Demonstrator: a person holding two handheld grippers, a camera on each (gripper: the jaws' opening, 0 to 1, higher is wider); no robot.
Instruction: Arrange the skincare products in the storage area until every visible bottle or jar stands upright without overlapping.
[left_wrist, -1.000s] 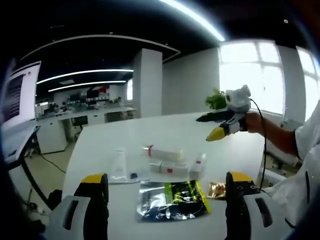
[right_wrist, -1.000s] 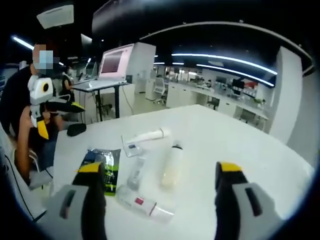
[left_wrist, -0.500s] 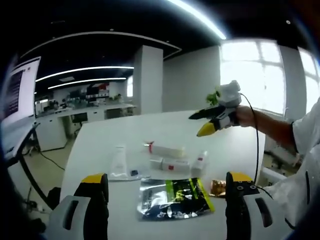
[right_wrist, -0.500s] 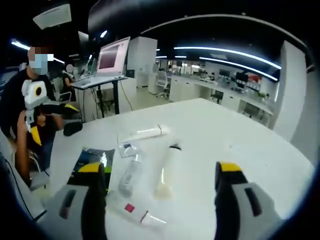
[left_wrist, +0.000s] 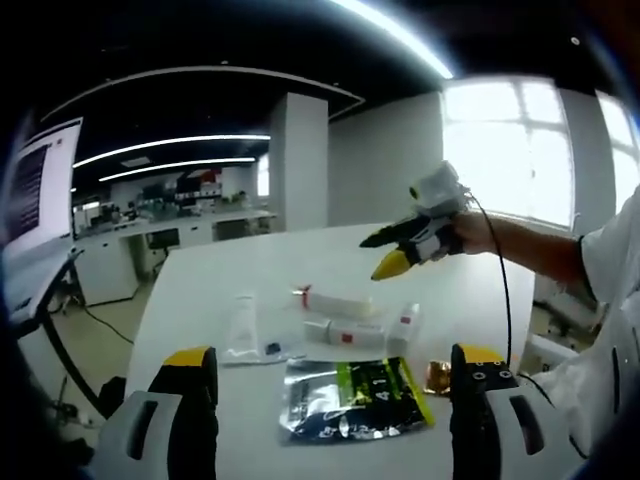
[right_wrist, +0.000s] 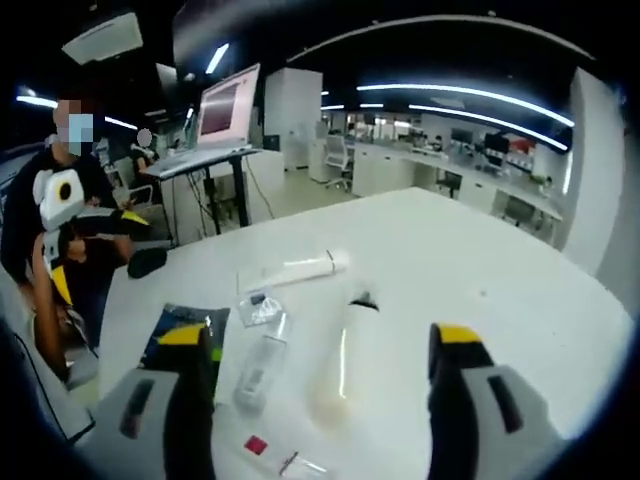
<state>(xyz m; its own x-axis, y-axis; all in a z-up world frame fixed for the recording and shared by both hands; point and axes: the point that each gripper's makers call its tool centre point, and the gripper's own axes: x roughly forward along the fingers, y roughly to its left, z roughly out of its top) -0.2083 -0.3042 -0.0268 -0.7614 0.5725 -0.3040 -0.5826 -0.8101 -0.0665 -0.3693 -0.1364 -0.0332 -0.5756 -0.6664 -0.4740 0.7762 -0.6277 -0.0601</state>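
Fingers, left gripper (left_wrist: 325, 400): spread wide, holding nothing — above the foil pouch (left_wrist: 352, 398).
Fingers, right gripper (right_wrist: 320, 385): spread wide, holding nothing — above the pump bottle (right_wrist: 345, 360).
Skincare products: all lying flat on the white surface (right_wrist: 470, 260) — pump bottle, clear bottle (right_wrist: 258, 368), white tube (right_wrist: 295, 270).
Monitor (right_wrist: 225, 110): on a background desk.

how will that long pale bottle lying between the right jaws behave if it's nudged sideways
The long pale bottle looks round-bodied and lies on its side on the smooth white table, so it would probably roll. Its glossy surface may be slippery in the jaws.
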